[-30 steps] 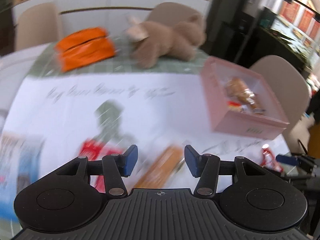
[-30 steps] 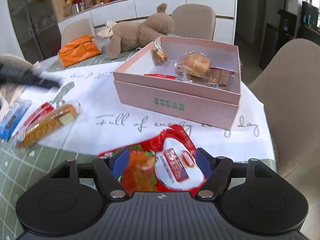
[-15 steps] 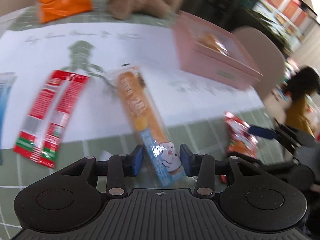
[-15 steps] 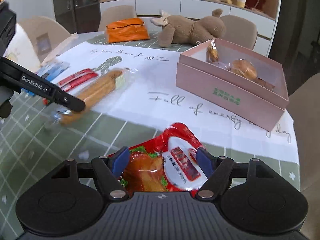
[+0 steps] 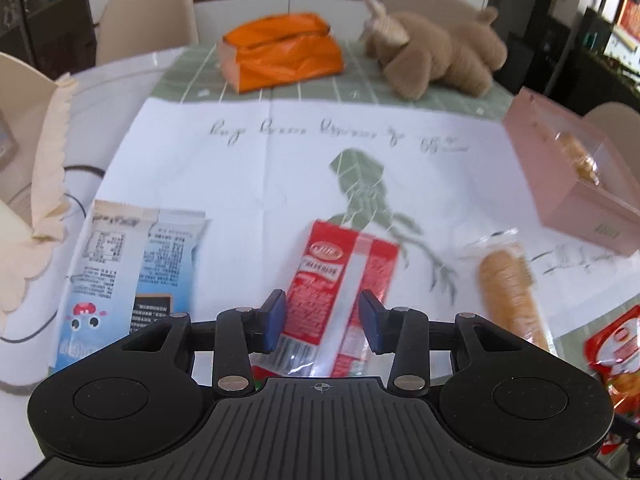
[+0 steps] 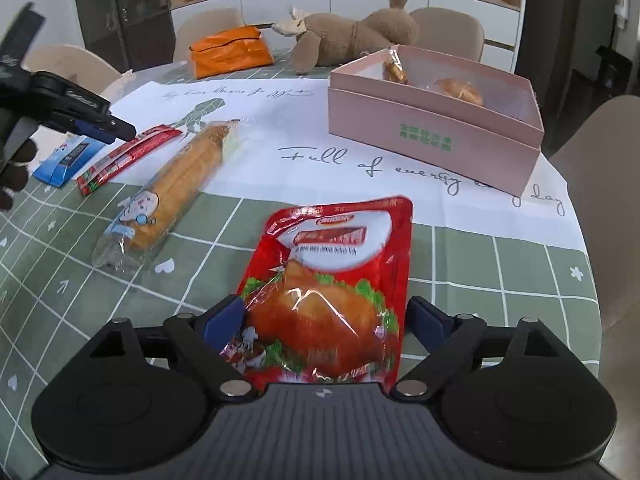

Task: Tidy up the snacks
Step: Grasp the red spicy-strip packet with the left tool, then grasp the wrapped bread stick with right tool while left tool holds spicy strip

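A red sausage pack (image 5: 344, 280) lies flat on the white cloth, its near end between the jaws of my left gripper (image 5: 322, 322). The jaws are closing and the pads stand just clear of the pack. From the right wrist view the left gripper (image 6: 96, 126) hovers over that same red pack (image 6: 128, 152). A red chicken pouch (image 6: 340, 276) lies on the green checked cloth between the jaws of my right gripper (image 6: 324, 320), which are opening wide around it. A corn pack (image 6: 180, 188) lies between the two snacks. The pink box (image 6: 436, 120) holds several wrapped snacks.
A blue-and-white snack packet (image 5: 132, 272) lies left of the red pack. An orange bag (image 5: 280, 52) and a brown plush toy (image 5: 432, 52) sit at the table's far side. Beige chairs ring the table. A person's hand (image 6: 12, 168) holds the left gripper.
My left gripper has swung from over the corn pack to over the red sausage pack, its jaws narrower. My right gripper's jaws have spread wider around the chicken pouch.
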A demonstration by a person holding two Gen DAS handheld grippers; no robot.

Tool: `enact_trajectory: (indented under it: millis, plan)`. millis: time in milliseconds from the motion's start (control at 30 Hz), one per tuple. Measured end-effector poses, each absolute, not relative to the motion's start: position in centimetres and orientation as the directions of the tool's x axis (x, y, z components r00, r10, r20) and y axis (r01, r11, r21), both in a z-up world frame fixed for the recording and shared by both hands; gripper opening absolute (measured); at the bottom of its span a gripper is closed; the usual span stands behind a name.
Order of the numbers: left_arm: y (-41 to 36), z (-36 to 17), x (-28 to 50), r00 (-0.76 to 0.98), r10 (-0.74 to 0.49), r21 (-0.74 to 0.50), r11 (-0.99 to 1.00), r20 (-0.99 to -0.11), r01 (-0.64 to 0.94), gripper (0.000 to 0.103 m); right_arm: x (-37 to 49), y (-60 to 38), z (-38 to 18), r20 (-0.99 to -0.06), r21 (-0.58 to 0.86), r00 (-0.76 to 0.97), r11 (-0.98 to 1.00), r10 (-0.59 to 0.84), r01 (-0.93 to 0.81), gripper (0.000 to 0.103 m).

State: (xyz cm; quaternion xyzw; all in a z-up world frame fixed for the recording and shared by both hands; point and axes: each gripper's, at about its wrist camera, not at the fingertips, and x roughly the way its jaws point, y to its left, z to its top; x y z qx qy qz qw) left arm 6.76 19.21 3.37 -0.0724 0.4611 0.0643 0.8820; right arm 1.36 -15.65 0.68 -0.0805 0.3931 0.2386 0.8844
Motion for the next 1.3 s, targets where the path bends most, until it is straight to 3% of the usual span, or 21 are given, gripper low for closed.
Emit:
enact_trajectory:
  millis: [167, 433, 533, 767, 933, 1067, 1300]
  plan:
    - [19.2, 2.9, 6.4, 0.547, -0.031, -0.125, 0.983, -0.837, -0.135, 0.051, 1.0, -15.6, 0.4, -0.722, 0.032, 0.596, 0.877, 0.352, -0.479, 0.094]
    - [14.7, 2.9, 5.8, 0.527, -0.097, -0.125, 0.992, -0.845, -0.018, 0.053, 0.8, -15.4, 0.0, -0.707, 0.026, 0.620, 0.888, 0.340, -0.458, 0.101]
    - [12.2, 2.8, 5.7, 0.503, -0.113, -0.095, 0.994, -0.857, 0.062, 0.063, 0.8, -15.3, -0.1, -0.708, 0.024, 0.618, 0.886, 0.342, -0.463, 0.102]
    - [8.0, 2.3, 4.0, 0.507, -0.090, -0.014, 0.988, -0.857, 0.151, 0.071, 0.7, -15.3, -0.1, -0.706, 0.024, 0.619, 0.885, 0.344, -0.465, 0.103]
    - [8.5, 2.3, 5.0, 0.527, -0.049, -0.049, 0.999, -0.849, 0.015, 0.071, 0.4, -15.4, 0.0, -0.719, 0.028, 0.605, 0.884, 0.342, -0.466, 0.103]
    - [7.5, 2.2, 5.9, 0.529, 0.017, 0.020, 1.000, -0.848, 0.000, 0.072, 0.2, -15.2, 0.3, -0.744, 0.026, 0.573, 0.872, 0.343, -0.488, 0.103]
    - [7.5, 2.4, 3.5, 0.544, -0.021, -0.009, 1.000, -0.839, 0.026, 0.061, -0.4, -15.8, 0.8, -0.754, 0.043, 0.562, 0.879, 0.340, -0.474, 0.098]
